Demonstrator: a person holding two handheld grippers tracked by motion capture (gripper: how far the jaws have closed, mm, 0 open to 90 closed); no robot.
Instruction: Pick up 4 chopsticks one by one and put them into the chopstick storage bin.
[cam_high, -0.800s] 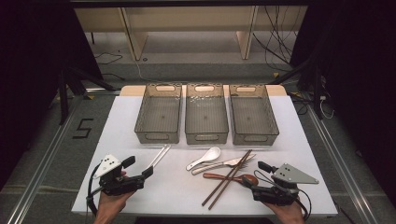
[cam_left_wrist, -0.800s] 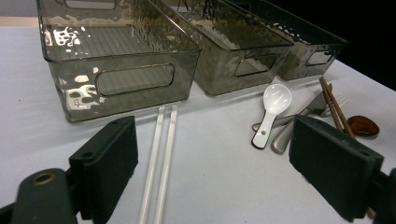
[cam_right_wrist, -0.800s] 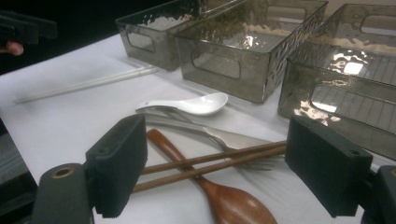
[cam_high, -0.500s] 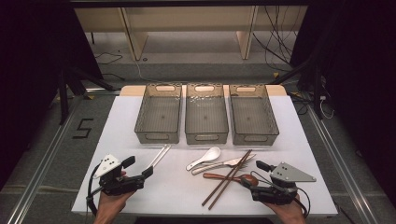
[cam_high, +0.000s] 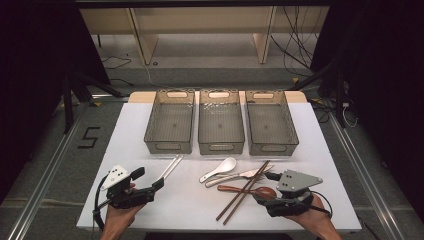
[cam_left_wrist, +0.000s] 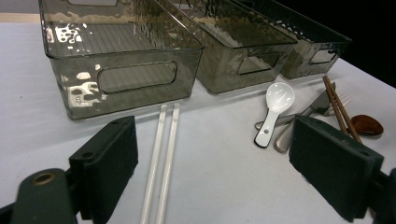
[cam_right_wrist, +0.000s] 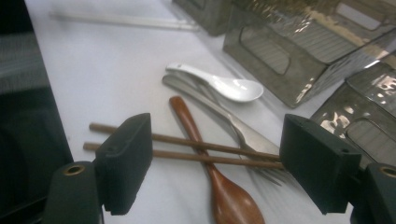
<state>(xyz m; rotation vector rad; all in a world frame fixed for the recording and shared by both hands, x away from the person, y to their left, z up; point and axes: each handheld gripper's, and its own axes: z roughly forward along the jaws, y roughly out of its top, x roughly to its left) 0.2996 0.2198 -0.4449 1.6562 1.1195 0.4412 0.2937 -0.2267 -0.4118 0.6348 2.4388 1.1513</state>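
The white table (cam_high: 150, 210) carries three smoked-plastic bins (cam_high: 220, 121) in a row across its far half, side by side. In front of the bins lies the cutlery: my brown chopsticks (cam_high: 243, 191) cross over a wooden spoon (cam_high: 250, 190) and a metal fork (cam_high: 245, 175), with a white ceramic spoon (cam_high: 220, 169) just beside them. A pair of white chopsticks (cam_high: 170, 167) lies apart to the left, parallel, below the left bin. My left gripper (cam_high: 147, 182) rests near the white pair, jaws spread wide, nothing between them. My right gripper (cam_high: 265, 186) sits at the brown chopsticks, jaws wide, gripping nothing.
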